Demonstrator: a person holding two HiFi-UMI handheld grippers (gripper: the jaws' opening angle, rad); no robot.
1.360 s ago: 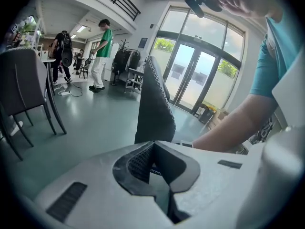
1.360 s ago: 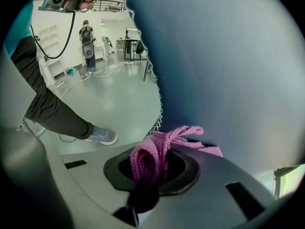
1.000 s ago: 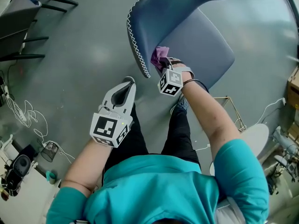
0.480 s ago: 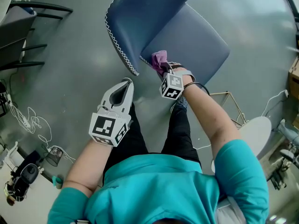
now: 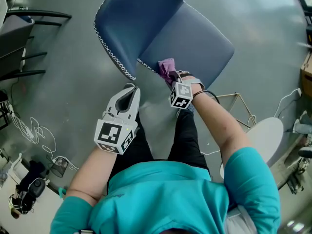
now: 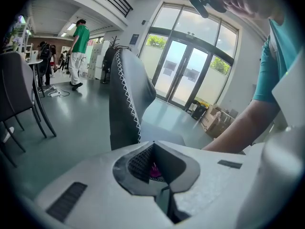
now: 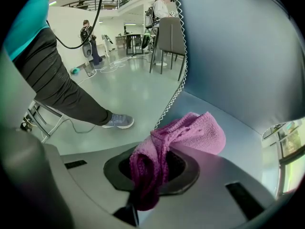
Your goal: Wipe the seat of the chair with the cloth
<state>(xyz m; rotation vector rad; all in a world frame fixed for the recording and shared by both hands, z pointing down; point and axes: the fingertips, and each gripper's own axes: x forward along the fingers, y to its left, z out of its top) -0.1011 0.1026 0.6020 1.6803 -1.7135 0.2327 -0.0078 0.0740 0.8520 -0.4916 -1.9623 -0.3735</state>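
The right gripper (image 5: 174, 79) has its fingers clenched on a purple terry cloth (image 5: 167, 67), which from the head view sits at the near edge of the blue-grey padded chair seat (image 5: 195, 43), just beside the white zigzag stitching of the backrest (image 5: 131, 18). Only the right gripper view shows the hold itself. There the cloth (image 7: 195, 132) is pinched low between the fingers, and its loose end bulges out towards the seat (image 7: 190, 104). Whether it presses on the seat cannot be told.

The left gripper (image 5: 129, 87) hangs over the grey floor (image 5: 73, 82), apart from the chair. Its own view shows the fingers drawn together around nothing, with a speck of purple showing through their opening (image 6: 155, 170) and the backrest (image 6: 125, 99) beyond.
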